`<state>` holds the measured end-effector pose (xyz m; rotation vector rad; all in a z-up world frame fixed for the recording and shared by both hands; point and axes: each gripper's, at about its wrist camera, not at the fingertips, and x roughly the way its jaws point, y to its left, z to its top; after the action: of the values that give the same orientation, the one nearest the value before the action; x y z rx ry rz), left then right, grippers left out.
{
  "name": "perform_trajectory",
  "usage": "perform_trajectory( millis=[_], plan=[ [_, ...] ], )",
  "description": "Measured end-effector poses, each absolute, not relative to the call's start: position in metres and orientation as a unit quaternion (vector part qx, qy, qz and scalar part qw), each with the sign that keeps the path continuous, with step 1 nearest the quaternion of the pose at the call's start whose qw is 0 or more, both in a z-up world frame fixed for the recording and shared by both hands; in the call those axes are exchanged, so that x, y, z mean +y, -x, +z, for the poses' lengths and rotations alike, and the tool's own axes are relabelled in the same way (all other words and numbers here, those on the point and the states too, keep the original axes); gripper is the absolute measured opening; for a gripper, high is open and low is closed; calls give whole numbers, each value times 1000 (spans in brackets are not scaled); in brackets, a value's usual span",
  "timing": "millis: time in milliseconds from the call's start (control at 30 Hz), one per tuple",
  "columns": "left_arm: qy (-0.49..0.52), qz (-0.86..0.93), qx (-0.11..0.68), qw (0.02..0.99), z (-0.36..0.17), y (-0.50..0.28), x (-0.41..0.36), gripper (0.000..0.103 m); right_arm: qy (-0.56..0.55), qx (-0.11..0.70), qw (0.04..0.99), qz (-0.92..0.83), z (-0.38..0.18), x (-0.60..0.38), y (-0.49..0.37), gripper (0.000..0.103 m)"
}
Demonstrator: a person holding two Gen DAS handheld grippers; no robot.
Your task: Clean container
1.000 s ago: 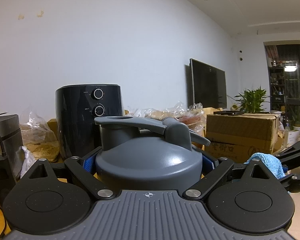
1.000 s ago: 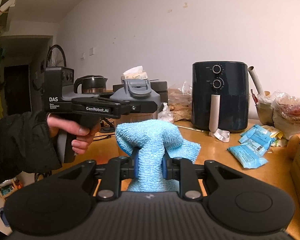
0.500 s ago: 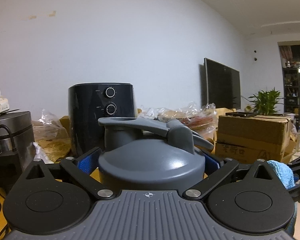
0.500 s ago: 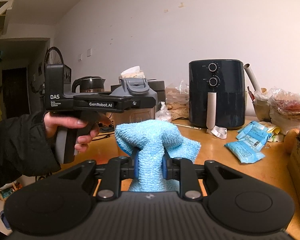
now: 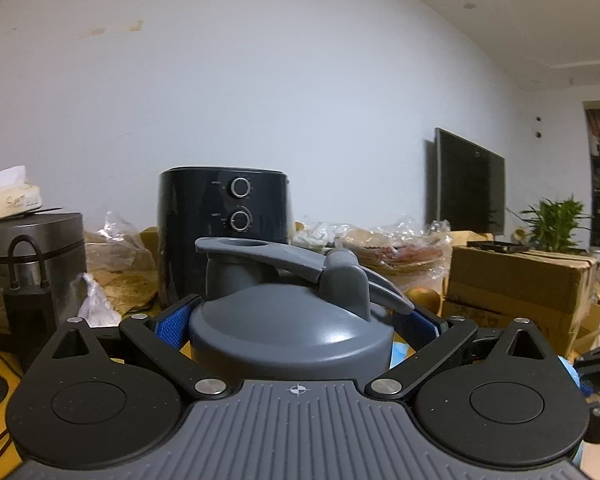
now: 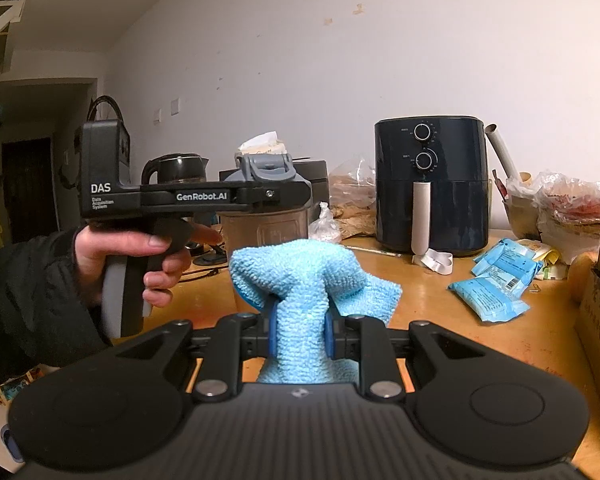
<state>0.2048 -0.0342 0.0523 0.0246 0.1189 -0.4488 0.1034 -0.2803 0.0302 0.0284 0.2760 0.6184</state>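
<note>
my left gripper (image 5: 296, 320) clamps the container (image 5: 292, 344) by its smooth grey domed lid (held above the table); my right gripper (image 6: 300, 330) pinches a fluffy blue cloth (image 6: 304, 280).

The bottle's lid (image 5: 292, 332) is matt grey plastic, its body (image 6: 266, 230) clear plastic. The cloth (image 6: 300, 276) is fluffy blue terry. The air fryer (image 6: 430, 184) shines glossy dark; the table (image 6: 460, 320) is smooth, faintly shiny wood; the box (image 5: 516, 280) plain cardboard.
</note>
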Motion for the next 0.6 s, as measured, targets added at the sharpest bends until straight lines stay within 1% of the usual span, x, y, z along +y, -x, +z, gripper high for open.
perform_trajectory(
  millis=[233,600],
  plan=[
    [-6,-165,56,985,52,-197,-45,103,-16,137,943,302,29,-281,-104,20],
    [-30,-34,52,998,54,-188,-81,103,-22,141,944,296,26,-282,-106,20]
  ],
)
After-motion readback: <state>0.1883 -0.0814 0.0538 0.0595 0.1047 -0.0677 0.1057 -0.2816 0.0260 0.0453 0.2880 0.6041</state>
